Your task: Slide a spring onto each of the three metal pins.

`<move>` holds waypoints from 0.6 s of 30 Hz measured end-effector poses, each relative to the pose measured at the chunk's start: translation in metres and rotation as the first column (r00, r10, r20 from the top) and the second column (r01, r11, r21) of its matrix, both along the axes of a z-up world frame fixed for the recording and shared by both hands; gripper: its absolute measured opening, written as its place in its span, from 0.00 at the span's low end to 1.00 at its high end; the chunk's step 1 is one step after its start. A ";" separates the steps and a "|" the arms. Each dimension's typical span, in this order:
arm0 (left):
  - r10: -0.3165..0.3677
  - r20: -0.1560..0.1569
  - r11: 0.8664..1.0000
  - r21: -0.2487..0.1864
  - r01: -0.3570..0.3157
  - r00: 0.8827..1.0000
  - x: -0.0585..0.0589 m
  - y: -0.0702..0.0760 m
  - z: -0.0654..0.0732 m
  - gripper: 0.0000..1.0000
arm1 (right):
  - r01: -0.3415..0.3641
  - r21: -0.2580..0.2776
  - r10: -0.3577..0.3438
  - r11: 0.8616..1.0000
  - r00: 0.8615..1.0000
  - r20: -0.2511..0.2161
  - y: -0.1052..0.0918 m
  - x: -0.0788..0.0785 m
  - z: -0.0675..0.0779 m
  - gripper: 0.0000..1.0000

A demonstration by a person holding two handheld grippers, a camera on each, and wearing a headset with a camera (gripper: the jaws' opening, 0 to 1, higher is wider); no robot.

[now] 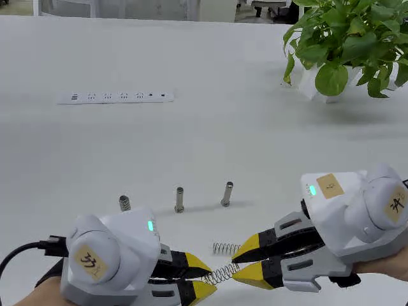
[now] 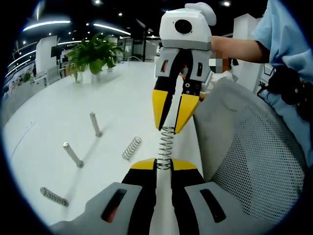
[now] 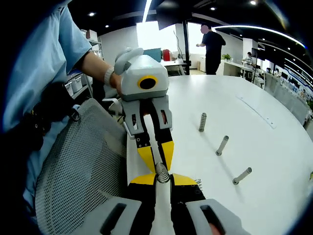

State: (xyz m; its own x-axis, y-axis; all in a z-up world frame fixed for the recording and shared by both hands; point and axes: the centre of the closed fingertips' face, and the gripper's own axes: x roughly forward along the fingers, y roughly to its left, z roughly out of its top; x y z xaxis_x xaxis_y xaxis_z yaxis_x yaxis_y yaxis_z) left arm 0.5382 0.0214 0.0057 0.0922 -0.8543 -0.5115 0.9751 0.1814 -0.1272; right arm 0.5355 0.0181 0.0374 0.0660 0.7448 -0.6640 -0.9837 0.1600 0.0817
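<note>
Left gripper point(image 1: 207, 279): clamped on held spring point(image 1: 220, 274)
Right gripper point(image 1: 237, 265): clamped on its other end
Loose spring point(image 1: 226, 248): just beyond both tips
Pins point(image 1: 180, 199): farther off

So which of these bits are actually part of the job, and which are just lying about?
Job: pin with spring, middle pin, bare end pin, loose spring, held spring, left gripper, right gripper.
Lying about: power strip, potted plant.

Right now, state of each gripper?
Left gripper: shut on one end of a spring.
Right gripper: shut on the other end of the same spring.
</note>
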 end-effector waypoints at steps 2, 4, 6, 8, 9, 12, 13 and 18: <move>0.000 -0.001 1.000 -0.002 0.000 1.000 0.000 -0.001 0.000 0.06 | -0.007 -0.001 0.007 1.000 1.000 0.011 0.003 0.001 0.003 0.07; 0.001 -0.001 1.000 -0.001 -0.001 1.000 0.000 -0.002 0.000 0.06 | -0.019 -0.004 0.019 1.000 1.000 0.025 0.006 0.001 0.005 0.07; 0.001 -0.002 1.000 0.001 -0.001 1.000 0.000 -0.002 0.000 0.06 | -0.027 -0.009 0.027 1.000 0.999 0.033 0.008 0.002 0.006 0.07; 0.002 -0.003 1.000 -0.001 -0.002 1.000 0.000 -0.003 0.001 0.06 | -0.035 -0.010 0.035 0.999 0.999 0.041 0.009 0.002 0.007 0.07; 0.003 -0.003 1.000 -0.001 -0.003 1.000 0.000 -0.003 0.001 0.06 | -0.036 -0.010 0.036 0.999 0.998 0.042 0.010 0.002 0.007 0.07; 0.007 -0.006 1.000 -0.006 -0.007 1.000 0.000 -0.003 0.001 0.06 | -0.041 -0.015 0.042 0.999 0.998 0.050 0.010 0.003 0.007 0.07; 0.009 -0.006 1.000 -0.007 -0.009 1.000 0.000 -0.003 0.001 0.06 | -0.044 -0.019 0.045 0.999 0.998 0.054 0.010 0.003 0.007 0.07; 0.013 -0.007 1.000 -0.012 -0.013 1.000 0.001 -0.004 0.001 0.06 | -0.047 -0.022 0.048 0.999 0.997 0.055 0.010 0.003 0.008 0.07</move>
State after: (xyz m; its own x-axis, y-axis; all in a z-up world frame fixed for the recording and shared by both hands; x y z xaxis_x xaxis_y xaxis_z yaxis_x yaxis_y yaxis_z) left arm 0.5387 0.0179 0.0071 0.0993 -0.8593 -0.5018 0.9718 0.1921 -0.1366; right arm 0.5388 0.0278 0.0450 0.0685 0.7341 -0.6755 -0.9931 0.1145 0.0237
